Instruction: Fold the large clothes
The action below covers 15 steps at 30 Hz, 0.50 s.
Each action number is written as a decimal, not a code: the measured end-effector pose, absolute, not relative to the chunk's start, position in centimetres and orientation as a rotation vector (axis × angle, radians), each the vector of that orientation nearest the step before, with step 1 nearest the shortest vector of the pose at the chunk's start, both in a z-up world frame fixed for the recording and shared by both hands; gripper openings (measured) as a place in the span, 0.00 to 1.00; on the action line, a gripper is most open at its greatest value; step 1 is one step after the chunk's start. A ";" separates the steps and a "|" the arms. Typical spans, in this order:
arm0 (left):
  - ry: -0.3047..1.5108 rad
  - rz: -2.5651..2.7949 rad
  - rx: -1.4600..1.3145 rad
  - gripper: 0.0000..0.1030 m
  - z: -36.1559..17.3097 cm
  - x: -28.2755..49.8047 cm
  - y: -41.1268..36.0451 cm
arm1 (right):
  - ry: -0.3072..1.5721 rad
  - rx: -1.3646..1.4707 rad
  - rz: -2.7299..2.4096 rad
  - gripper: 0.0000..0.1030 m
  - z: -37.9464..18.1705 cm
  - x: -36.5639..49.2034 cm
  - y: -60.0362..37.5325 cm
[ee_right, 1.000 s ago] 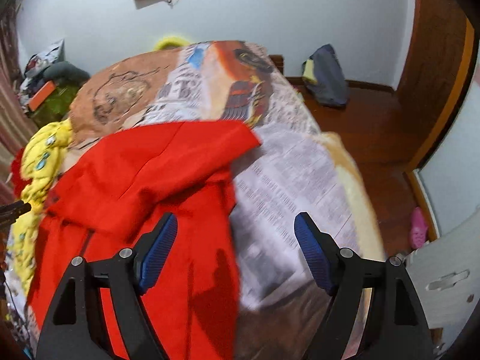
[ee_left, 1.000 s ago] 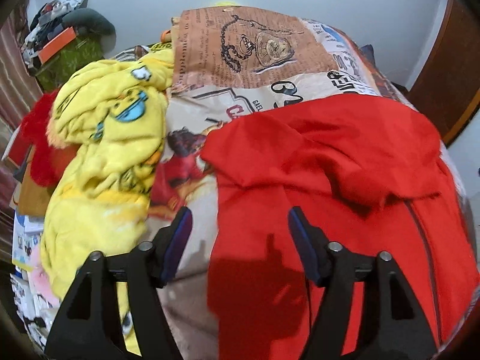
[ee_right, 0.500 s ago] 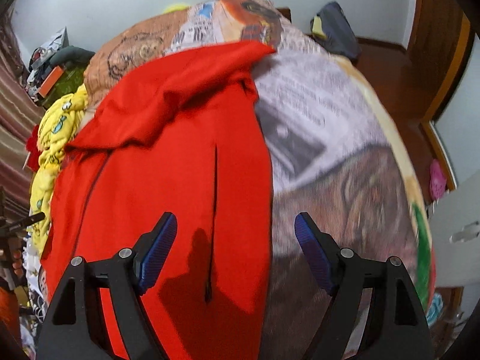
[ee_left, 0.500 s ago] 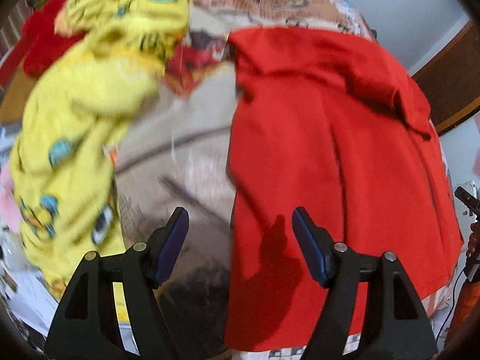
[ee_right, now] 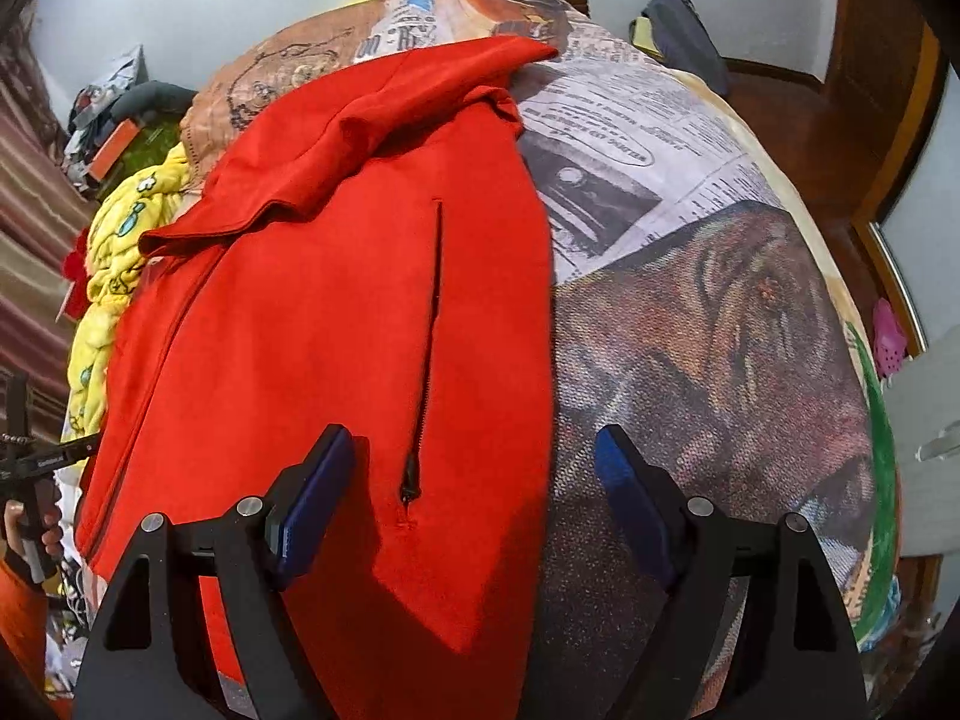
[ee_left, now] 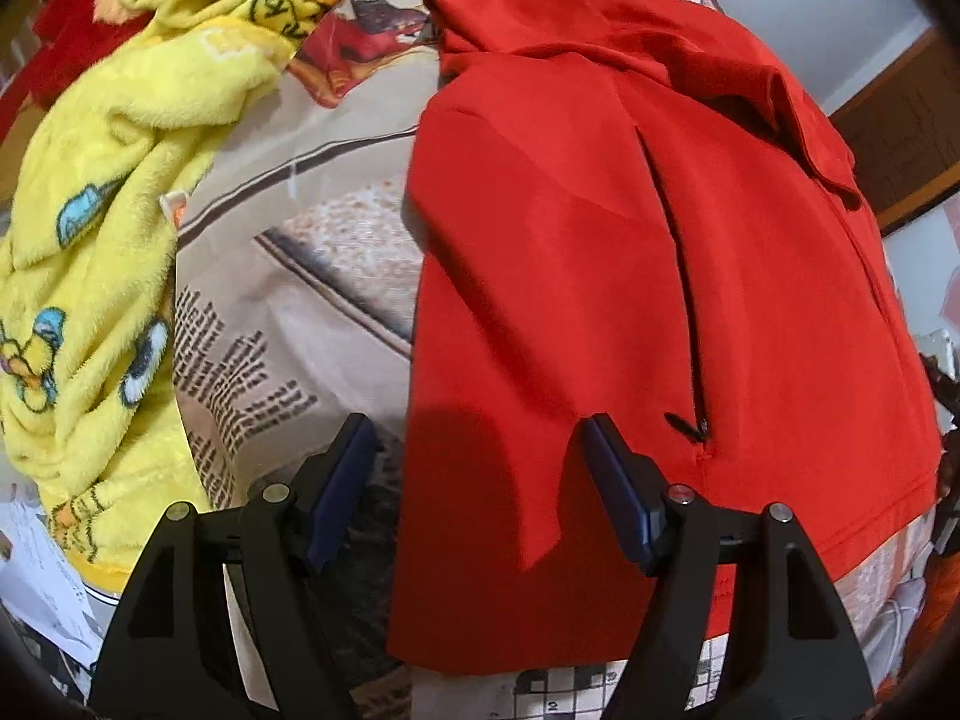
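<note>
Bed (ee_right: 708, 324) under a newspaper-print bedspread, filling most of both views; pale wall at the top of the frames, wooden floor (ee_right: 780, 90) and door frame at the upper right of the right wrist view, a dark bag (ee_right: 684, 36) on that floor against the wall. Heaped along the left of the left wrist view, a fluffy yellow blanket (ee_left: 102, 228) with cartoon prints, touching the bedspread (ee_left: 288, 276) and lying apart from the task's garment.

Spread flat on the bed, a red jacket (ee_left: 600, 276) (ee_right: 336, 330), long axis running from the bottom of each frame toward the top; hem nearest the cameras, folded-over upper part toward the top. Dark zipped pocket slit (ee_right: 429, 348) running along that same axis.

Left gripper (ee_left: 474, 492) hovering at the lower centre over the jacket's left hem edge, jaws spread wide, nothing between them. Right gripper (ee_right: 474, 498) likewise released, above the jacket's right edge where red cloth met bedspread.
</note>
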<state>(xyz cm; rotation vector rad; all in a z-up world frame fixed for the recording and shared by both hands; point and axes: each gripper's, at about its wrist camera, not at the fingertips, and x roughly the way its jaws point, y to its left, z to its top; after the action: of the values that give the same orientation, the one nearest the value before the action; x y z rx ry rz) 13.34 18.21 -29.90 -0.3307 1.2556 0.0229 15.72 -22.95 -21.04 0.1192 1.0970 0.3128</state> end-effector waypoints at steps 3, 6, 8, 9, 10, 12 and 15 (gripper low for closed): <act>1.242 -0.002 -0.350 0.47 -29.9 13.3 17.9 | 1.090 0.125 0.333 0.73 -21.2 15.7 -22.8; 1.236 -0.028 -0.350 0.21 -29.8 13.6 17.4 | 1.073 0.121 0.355 0.48 -21.2 15.8 -22.2; 1.235 -0.044 -0.355 0.08 -29.6 13.8 17.2 | 1.074 0.127 0.377 0.31 -21.1 15.9 -21.8; 1.235 -0.048 -0.358 0.06 -29.7 14.0 17.1 | 1.075 0.138 0.395 0.20 -21.1 16.0 -21.7; 1.235 -0.042 -0.353 0.05 -29.6 14.2 17.0 | 1.079 0.151 0.408 0.16 -21.2 16.0 -21.6; 1.232 -0.033 -0.336 0.04 -29.4 14.4 16.7 | 1.076 0.142 0.408 0.15 -21.1 16.0 -21.3; 1.215 -0.026 -0.331 0.03 -28.7 14.5 16.7 | 1.067 0.126 0.409 0.12 -20.9 15.8 -21.0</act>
<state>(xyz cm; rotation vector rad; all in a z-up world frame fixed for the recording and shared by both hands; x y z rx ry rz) 14.52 16.69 -28.66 -0.3306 1.2150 -0.0259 15.84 -21.04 -20.86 0.1255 1.0675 0.4087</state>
